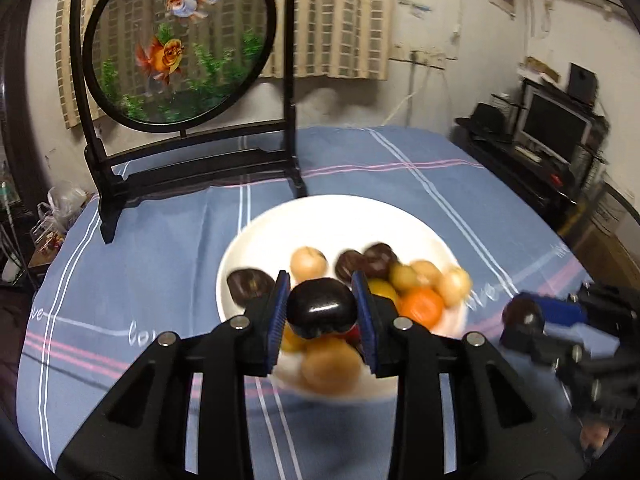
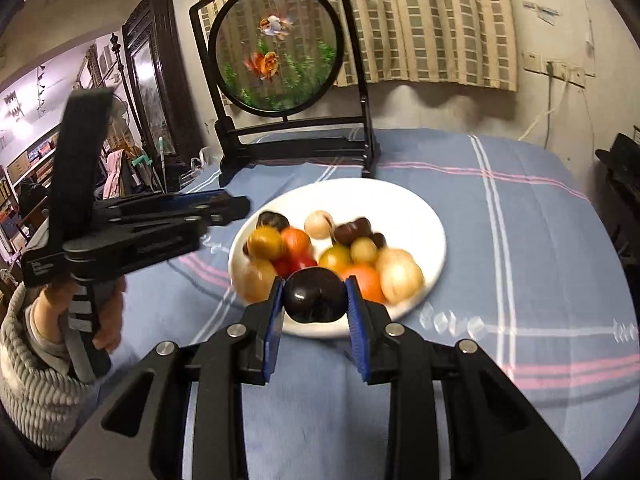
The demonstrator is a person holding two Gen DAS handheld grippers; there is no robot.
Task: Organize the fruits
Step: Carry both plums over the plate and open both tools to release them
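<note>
The left claw [image 1: 322,312] is clamped on a glossy dark fruit [image 1: 322,313], its blue pads [image 1: 279,312] pressing both sides. Just past and below this claw sits the white plate [image 1: 280,228] on the table [image 1: 160,280], which is covered in a blue striped cloth. The plate holds a heap of small fruits: dark brown ones, pale tan ones, yellow ones and an orange one [image 1: 422,306] just right of the claw's right finger. Beyond the plate, at the far side of the table, stands a round goldfish screen [image 1: 180,40] in a black frame.

The right claw [image 2: 314,296] likewise grips a dark fruit of its own [image 2: 314,295] between its blue pads [image 2: 354,308]. The plate [image 2: 400,204] lies directly ahead of it, its near rim under the held fruit. In the right wrist view the left claw reaches in from the left, level with the plate's far edge, held by a hand [image 2: 80,320] in a ribbed grey sleeve [image 2: 36,380].
</note>
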